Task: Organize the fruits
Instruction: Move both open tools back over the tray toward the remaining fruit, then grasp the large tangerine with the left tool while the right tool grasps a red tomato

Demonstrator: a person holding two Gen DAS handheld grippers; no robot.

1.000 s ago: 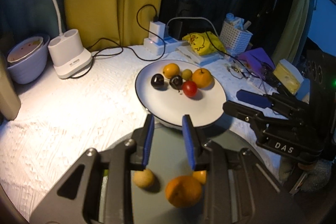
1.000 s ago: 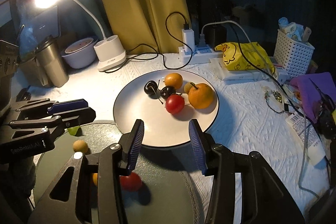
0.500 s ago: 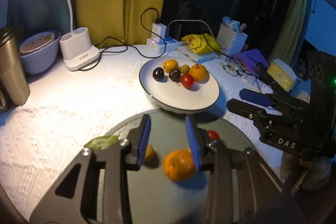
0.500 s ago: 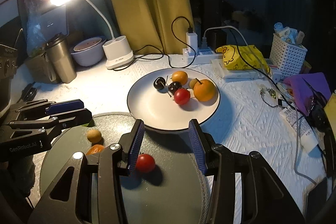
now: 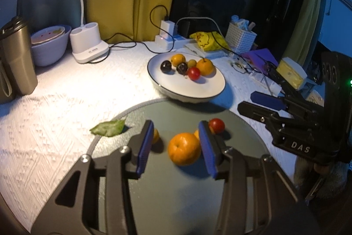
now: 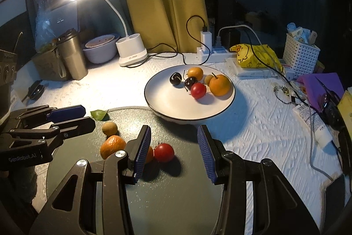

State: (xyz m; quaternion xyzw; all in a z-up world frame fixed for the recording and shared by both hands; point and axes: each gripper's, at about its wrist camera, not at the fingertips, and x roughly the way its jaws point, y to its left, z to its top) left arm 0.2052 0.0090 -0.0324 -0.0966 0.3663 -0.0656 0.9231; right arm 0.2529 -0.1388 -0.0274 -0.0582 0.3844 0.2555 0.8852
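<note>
At the far left a steel tumbler (image 6: 71,54) and a lavender bowl (image 6: 100,51) are seen beside the white base of a lit desk lamp (image 6: 131,50). A green leaf (image 5: 107,128) lies at the left rim of a round grey tray (image 6: 167,195), its tip pointing right in the left wrist view. The left gripper (image 5: 176,145) is held over the tray with its jaws apart and gripping nothing; a mandarin (image 5: 184,148) lies between them. A small yellow-brown fruit (image 6: 109,128) sits just behind it, and a red cherry tomato (image 6: 164,152) lies to its right, between the spread, empty jaws of the right gripper (image 6: 175,152). Beyond the tray, a white plate (image 6: 173,104) holds two dark cherries (image 6: 176,78), stems up, a tomato and orange fruit. A white basket (image 6: 300,56) stands far right.
</note>
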